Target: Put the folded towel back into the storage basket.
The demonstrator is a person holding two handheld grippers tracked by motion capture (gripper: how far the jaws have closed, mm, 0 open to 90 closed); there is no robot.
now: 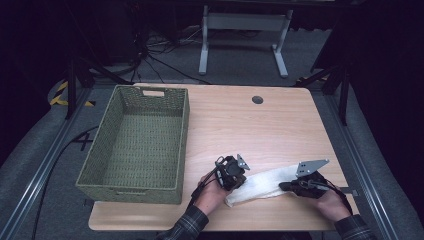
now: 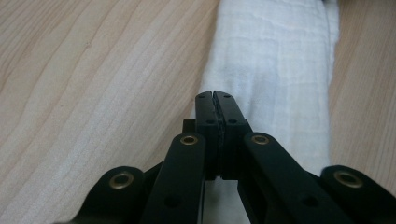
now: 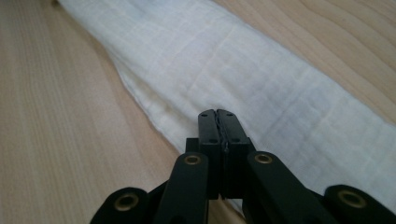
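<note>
Item: white cloth [image 1: 262, 184], folded into a long narrow strip. Location: near edge of wooden table [image 1: 235, 120], lying flat between the two hands, right of green woven basket [image 1: 100, 165] and apart from it.

Handling, judged: light, soft, limp; no stiffness, likely to sag and unfold if lifted at one point. Woven gauze-like surface [image 3: 243, 60], not slippery, not fragile. Layered folds along one long edge [image 3: 140, 100].

Best hold, judged: both short ends at once, pinched through all layers, strip kept taut between.

Left gripper [image 2: 215, 95]: jaws clenched together, nothing visibly between them, tip over the strip's near end [image 2: 275, 65].

Right gripper [image 3: 217, 113]: jaws likewise pressed closed, empty, tip over the cloth near its other end.

Contact with fabric: cannot tell.
</note>
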